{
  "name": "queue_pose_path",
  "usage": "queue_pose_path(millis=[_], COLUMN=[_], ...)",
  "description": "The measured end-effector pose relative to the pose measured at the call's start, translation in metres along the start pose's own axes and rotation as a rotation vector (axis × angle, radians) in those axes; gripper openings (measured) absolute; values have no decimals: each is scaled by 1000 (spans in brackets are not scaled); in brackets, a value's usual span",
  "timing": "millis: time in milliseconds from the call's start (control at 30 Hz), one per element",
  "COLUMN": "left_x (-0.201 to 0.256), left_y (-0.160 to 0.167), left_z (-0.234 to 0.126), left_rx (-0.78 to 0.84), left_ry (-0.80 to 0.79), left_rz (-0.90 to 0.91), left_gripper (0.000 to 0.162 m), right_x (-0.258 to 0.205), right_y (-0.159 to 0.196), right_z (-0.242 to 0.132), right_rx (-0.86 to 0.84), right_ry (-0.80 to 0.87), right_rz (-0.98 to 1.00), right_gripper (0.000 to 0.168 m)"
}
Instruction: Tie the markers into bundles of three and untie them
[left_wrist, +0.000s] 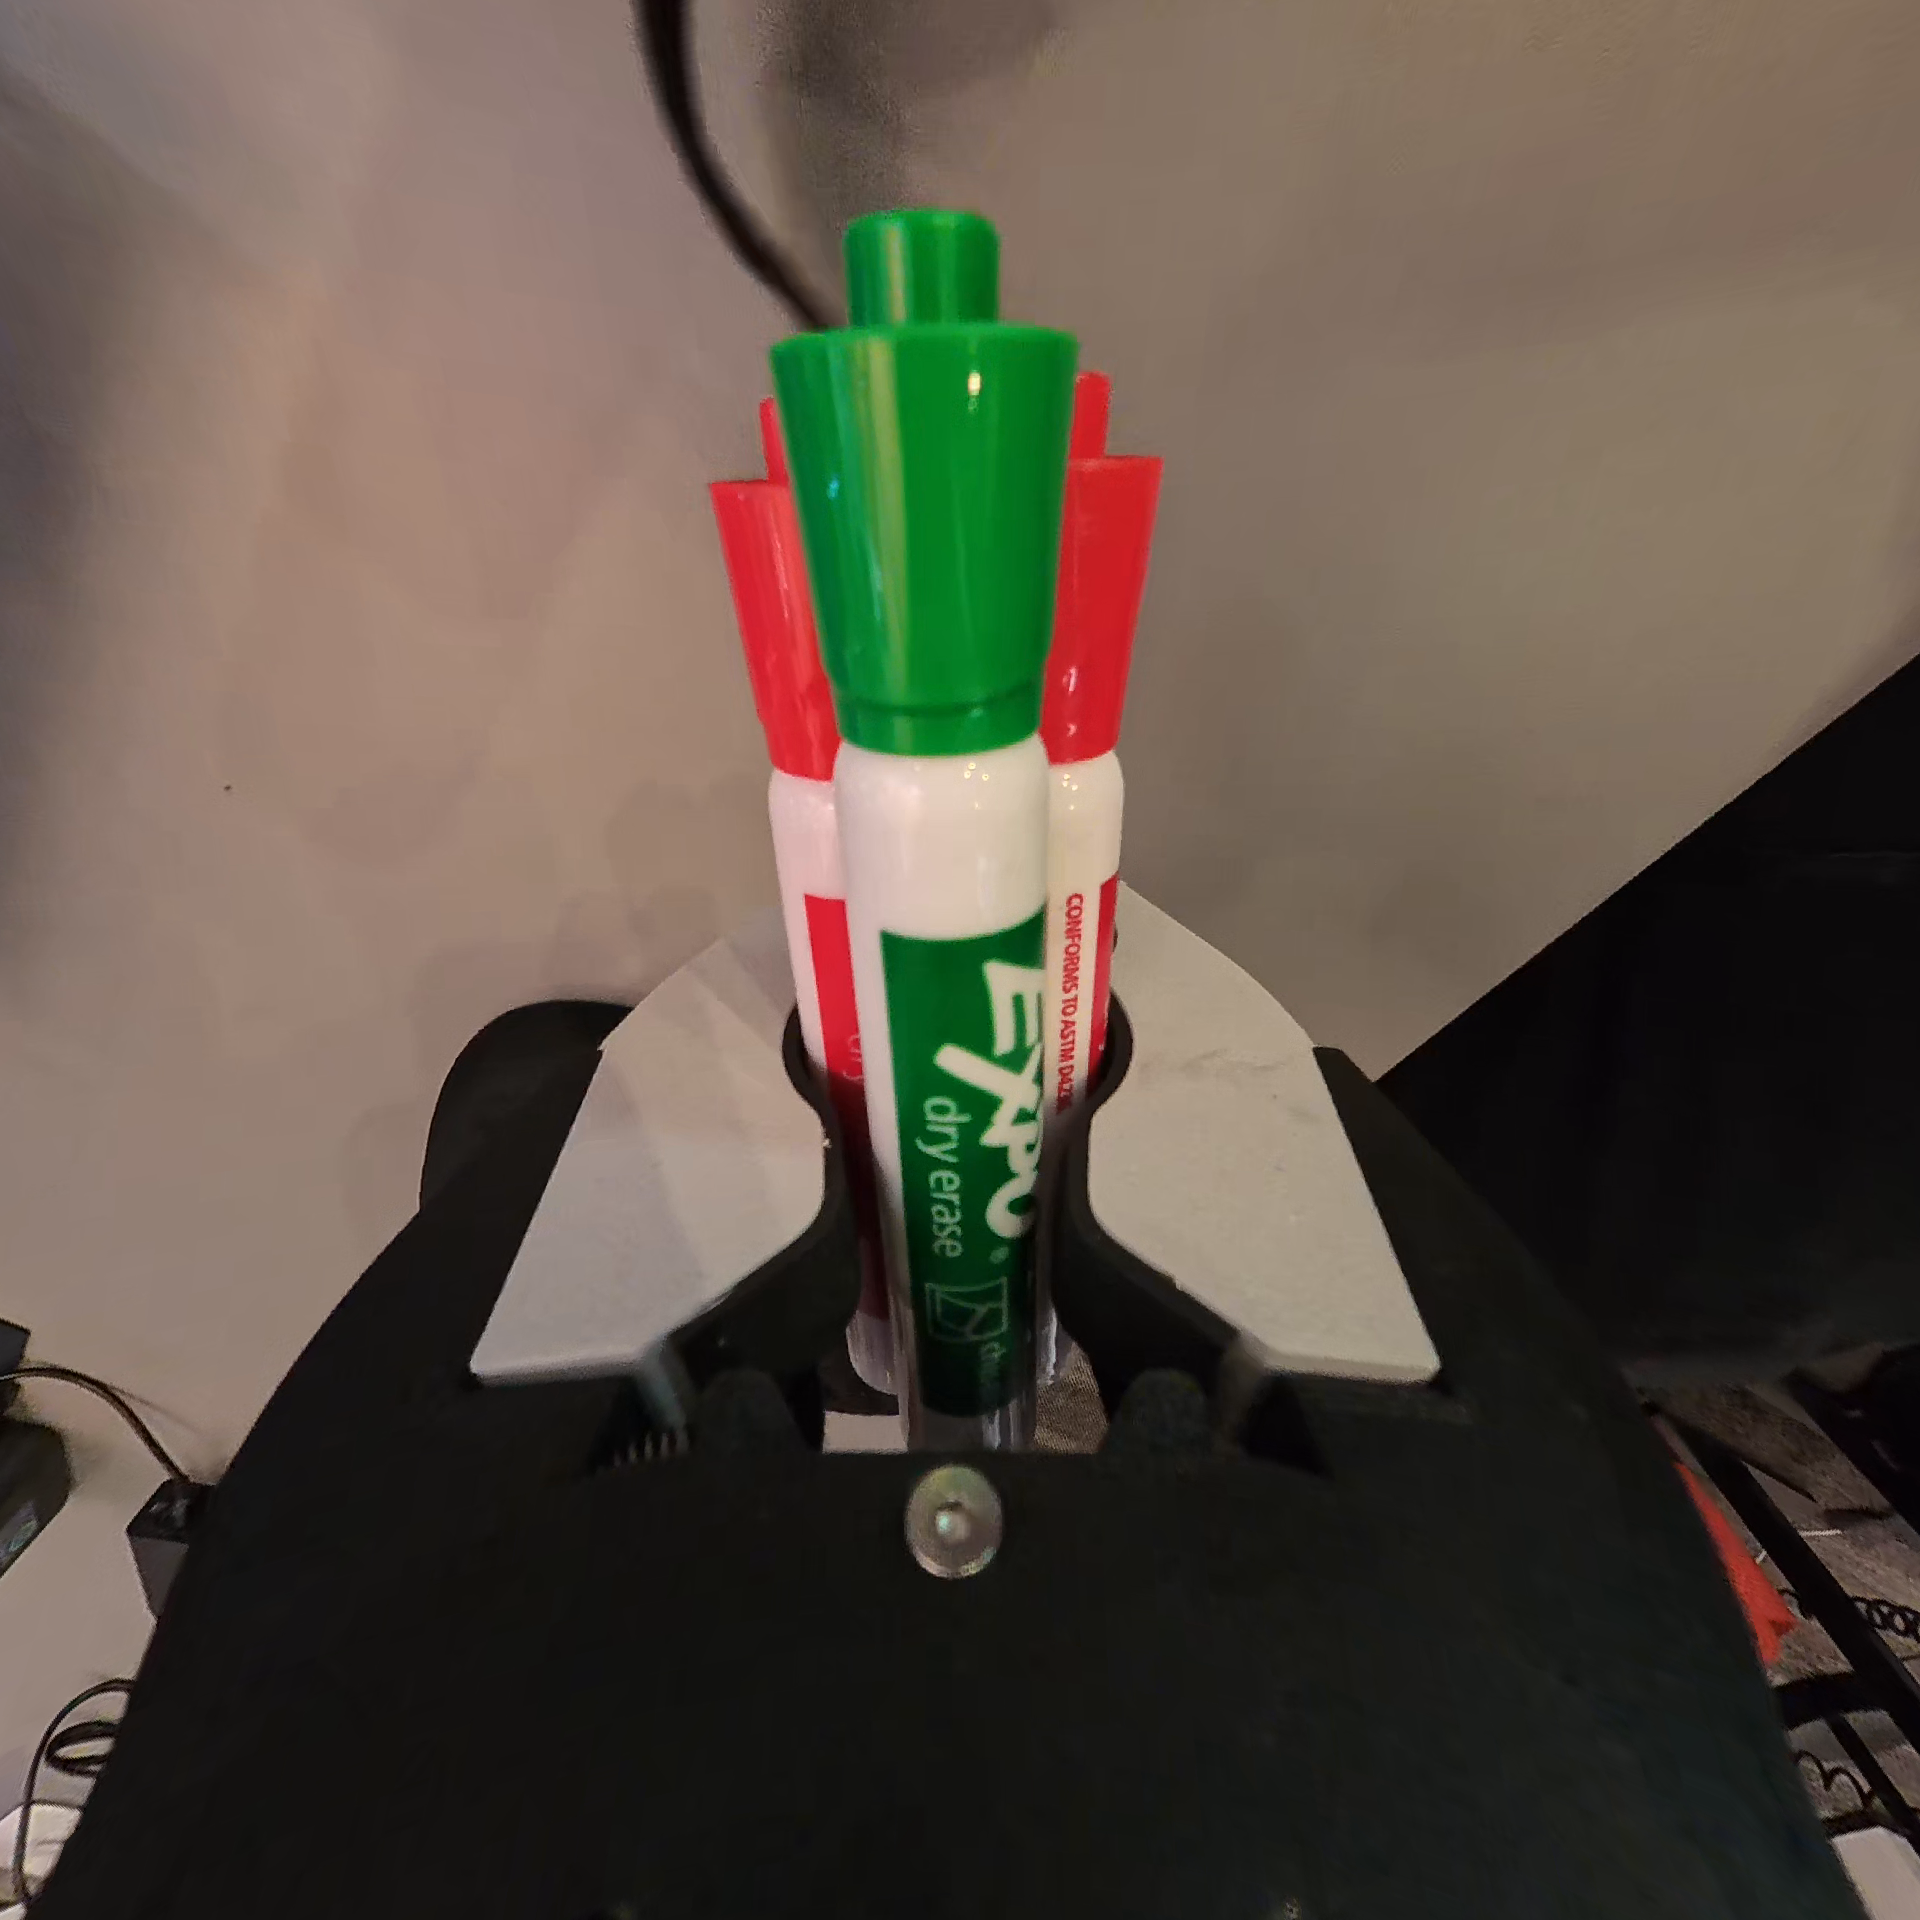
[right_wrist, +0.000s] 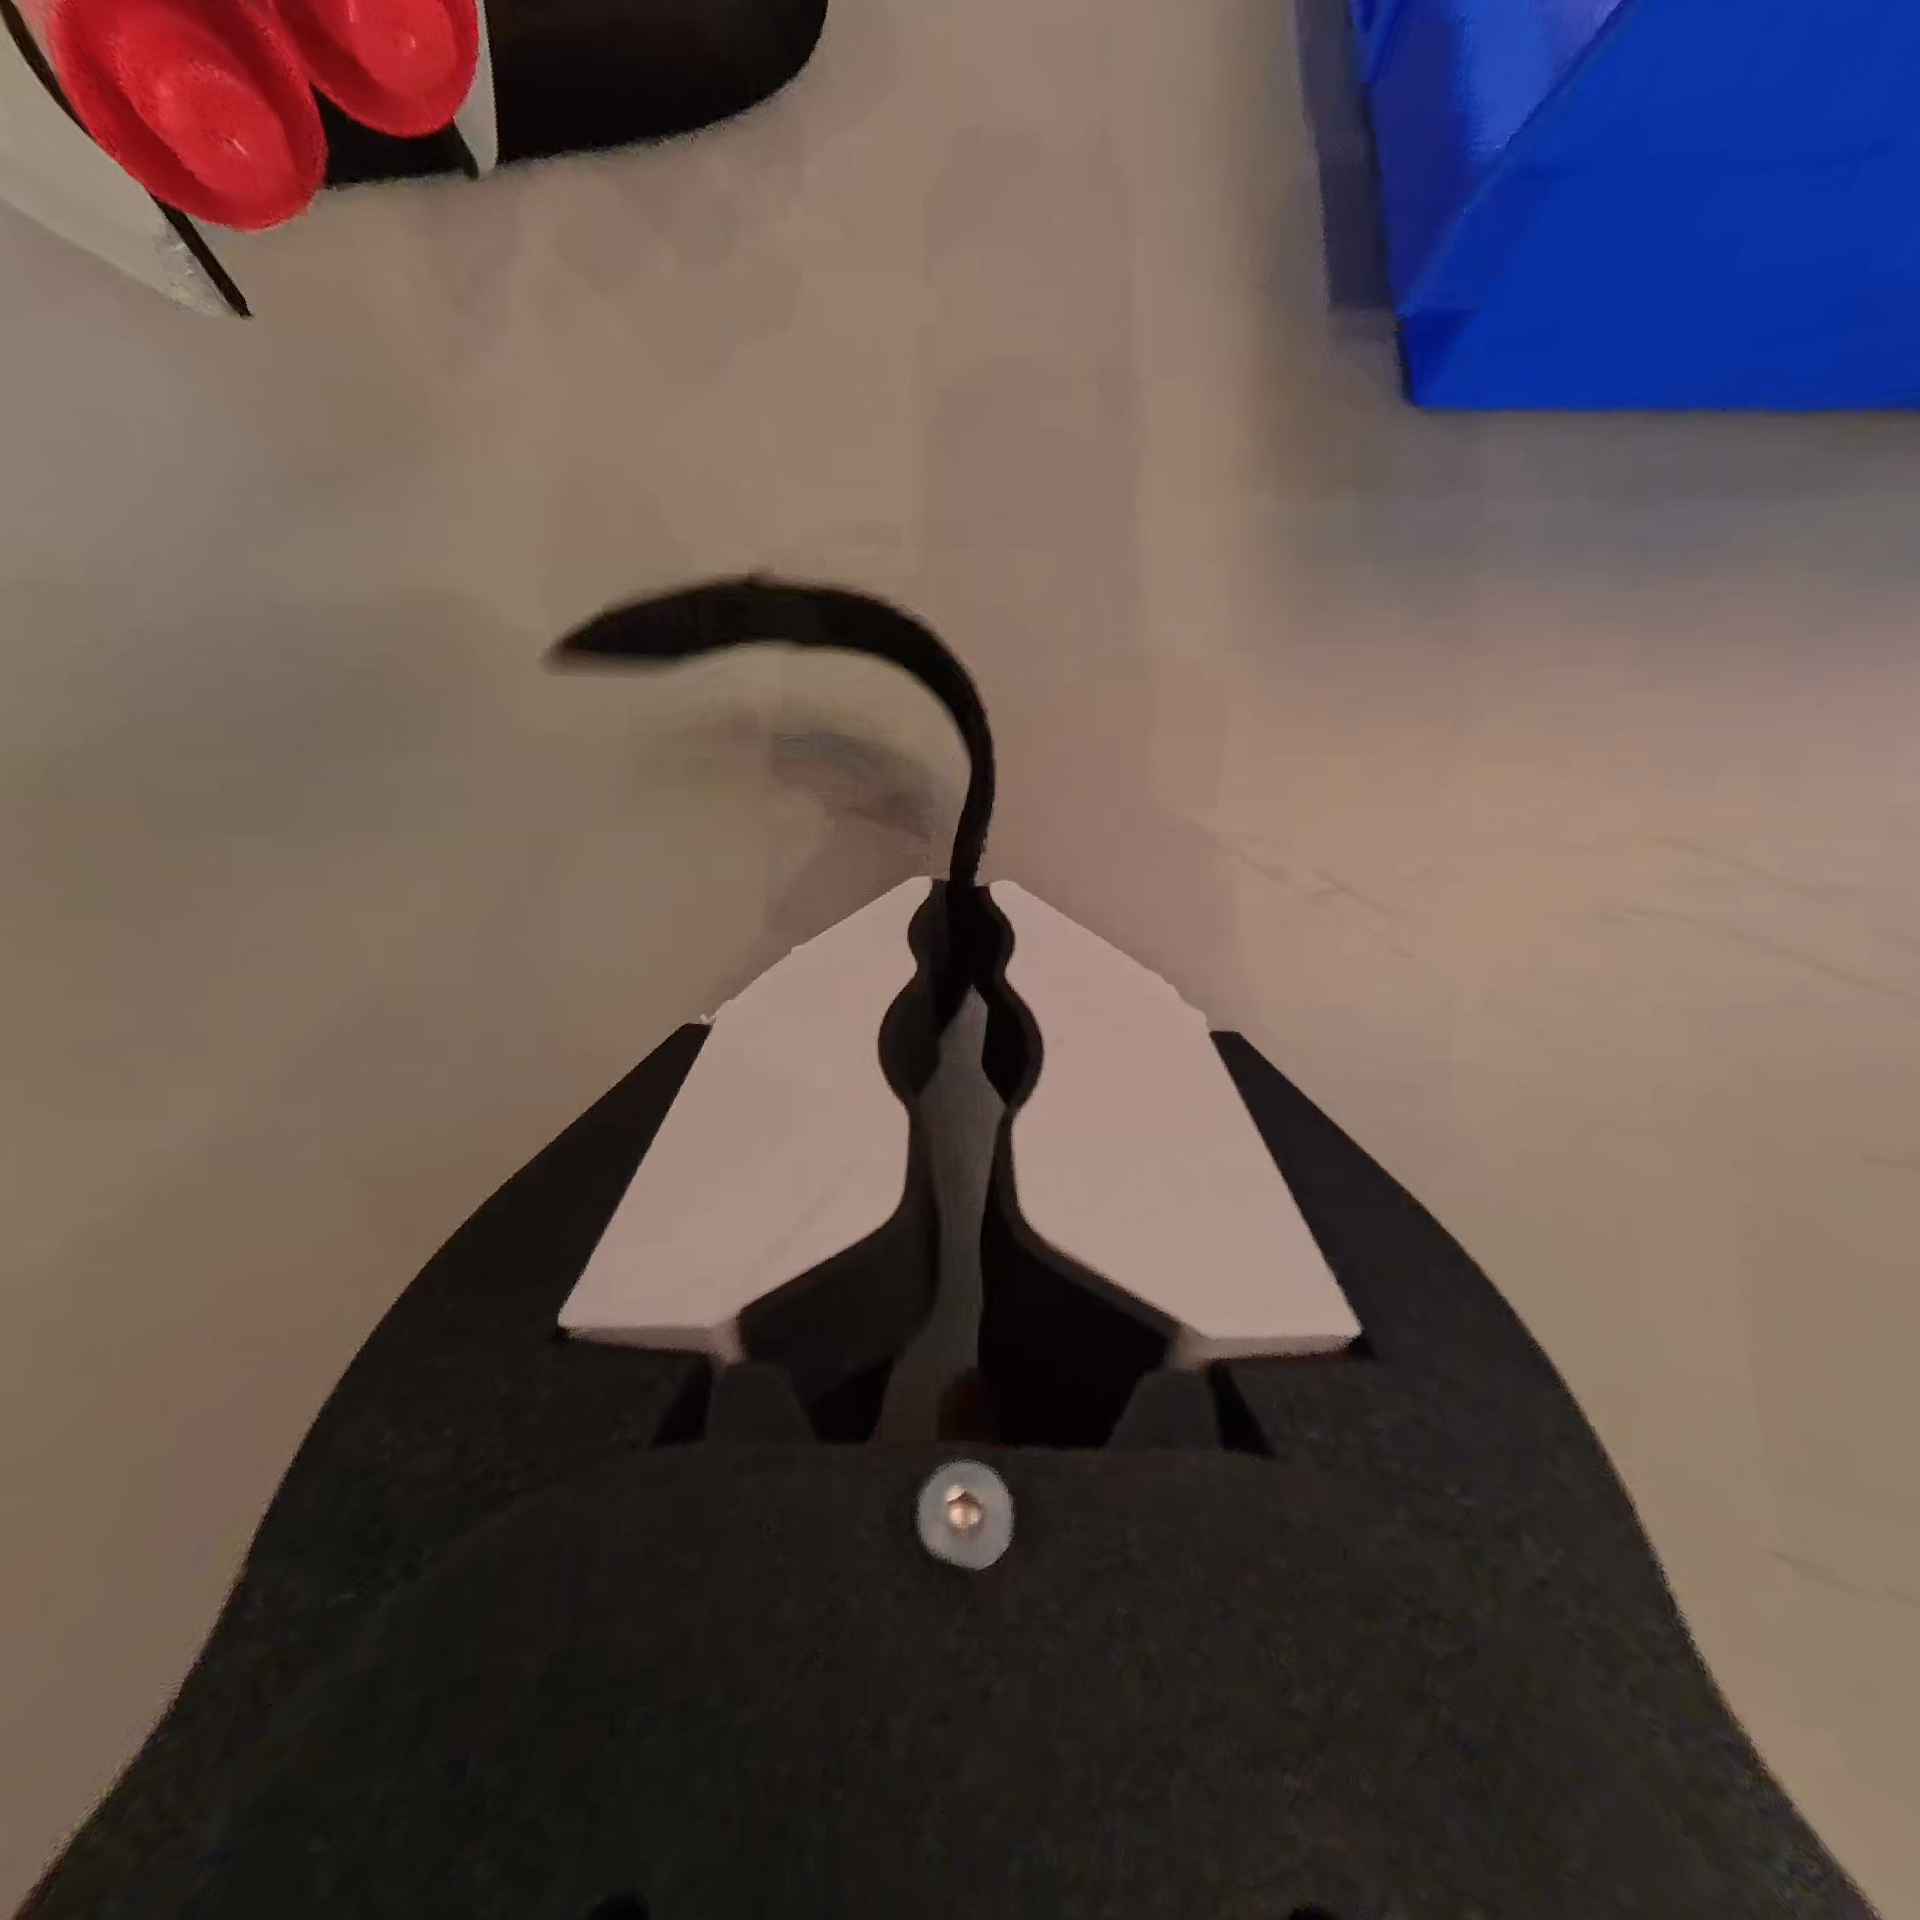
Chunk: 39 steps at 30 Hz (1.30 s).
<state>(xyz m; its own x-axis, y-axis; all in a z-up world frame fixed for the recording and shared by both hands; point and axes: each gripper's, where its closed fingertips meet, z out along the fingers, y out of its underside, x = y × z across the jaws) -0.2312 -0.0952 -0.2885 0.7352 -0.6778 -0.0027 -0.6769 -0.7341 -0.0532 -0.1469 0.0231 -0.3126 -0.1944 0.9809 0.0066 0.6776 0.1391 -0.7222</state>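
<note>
Markers first: three white-barrelled dry-erase markers, a green-capped marker (left_wrist: 940, 831) in front and two red-capped markers (left_wrist: 1096, 665) tucked just behind it, stand upright with caps up. They sit clamped in the left hand-held gripper (left_wrist: 951, 1143), its white-faced fingers closed around the barrels low down, so the long axis of the cluster runs straight out along the fingers. No band is visible around them in this view, so by my reading the bundle is loose right now, held together only by that squeeze.

Over to the right hand-held gripper (right_wrist: 961, 914): fingers pressed together, pinching one end of a thin black strap (right_wrist: 914, 644). The free end curls up and away to the left, blurred, hanging clear above the pale desk (right_wrist: 1351, 727).

Now the relation that counts. From the right wrist view the red caps (right_wrist: 197, 125) show end-on at the upper left, well apart from the strap, with the left hand-held gripper's white finger around them. So the markers lie ahead and to the left of the right one, caps pointing roughly towards its camera. If tying is next, the strap must travel left and cross the barrels sideways, below the caps. A blue angular box (right_wrist: 1621, 208) sits off at the upper right, out of the way.
</note>
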Motion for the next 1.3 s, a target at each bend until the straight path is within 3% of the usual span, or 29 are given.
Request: queue_pose_path(millis=[167, 433, 767, 1300], left_x=[-4, -6, 9, 23], left_y=[4, 1, -19, -53], left_z=[-8, -22, -34, -83], left_rx=[-12, -12, 0, 37], left_ry=[-7, 2, 34, -8], left_rz=[5, 12, 90, 199], left_gripper=[43, 43, 43, 43], right_x=[3, -1, -30, -37], right_y=[-33, -54, -110, -131], right_z=[-32, -74, -92, -104], right_rx=[191, 376, 581, 653], right_ry=[-37, -137, -194, -202], right_rz=[-126, -383, -498, -611], right_gripper=[3, 2, 3, 3])
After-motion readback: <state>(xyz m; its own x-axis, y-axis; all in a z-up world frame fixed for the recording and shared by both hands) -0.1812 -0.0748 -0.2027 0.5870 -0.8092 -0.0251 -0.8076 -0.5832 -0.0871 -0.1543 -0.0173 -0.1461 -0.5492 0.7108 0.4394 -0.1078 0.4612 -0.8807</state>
